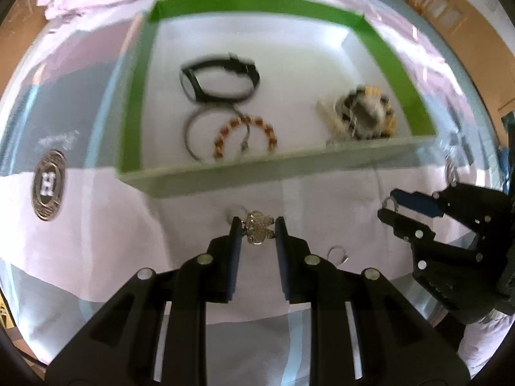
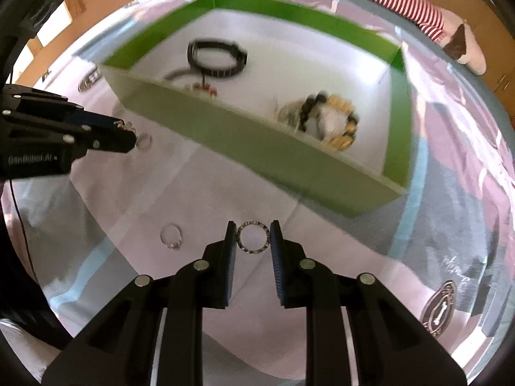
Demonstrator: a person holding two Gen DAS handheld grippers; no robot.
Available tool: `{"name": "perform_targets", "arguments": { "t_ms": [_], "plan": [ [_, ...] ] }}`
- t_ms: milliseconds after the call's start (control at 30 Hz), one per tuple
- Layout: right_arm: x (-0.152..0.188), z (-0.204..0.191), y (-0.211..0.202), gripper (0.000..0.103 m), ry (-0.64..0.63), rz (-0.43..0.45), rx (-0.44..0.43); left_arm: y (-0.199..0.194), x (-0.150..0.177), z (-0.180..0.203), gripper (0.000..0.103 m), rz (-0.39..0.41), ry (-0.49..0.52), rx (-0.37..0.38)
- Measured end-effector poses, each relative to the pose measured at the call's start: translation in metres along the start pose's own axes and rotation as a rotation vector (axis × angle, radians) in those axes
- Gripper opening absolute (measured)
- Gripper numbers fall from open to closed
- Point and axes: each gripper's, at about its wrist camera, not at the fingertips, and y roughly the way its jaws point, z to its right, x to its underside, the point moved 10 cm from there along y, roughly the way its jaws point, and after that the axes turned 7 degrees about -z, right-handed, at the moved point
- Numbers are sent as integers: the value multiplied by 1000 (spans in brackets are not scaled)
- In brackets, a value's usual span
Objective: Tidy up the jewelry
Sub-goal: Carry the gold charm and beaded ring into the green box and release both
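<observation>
Left gripper (image 1: 257,229) low over the bedsheet (image 1: 112,241), jaws closed on a sparkly flower-shaped ornament (image 1: 258,227). Thin silver ring (image 1: 338,254) on the sheet just right of it. Green-walled box (image 1: 135,103) ahead, blurred; inside it a black watch (image 1: 222,78), grey bangle (image 1: 201,128), orange beaded bracelet (image 1: 246,136), and a pile of beaded bracelets (image 1: 363,114) by the right wall. Right gripper (image 1: 391,207) at far right, jaws close around a small ring (image 1: 388,202). Oval logo patch (image 1: 49,185) at left.
</observation>
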Motion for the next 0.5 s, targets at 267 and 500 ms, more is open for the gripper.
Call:
{"name": "perform_targets", "arguments": {
  "t_ms": [267,500],
  "plan": [
    [-39,14,-73,21,83,287,-65,-40,-32,-10,19,125,-62,15],
    [-65,35,-52,21,175,322,-91,-44,-57,-10,18,190,-97,56]
  ]
}}
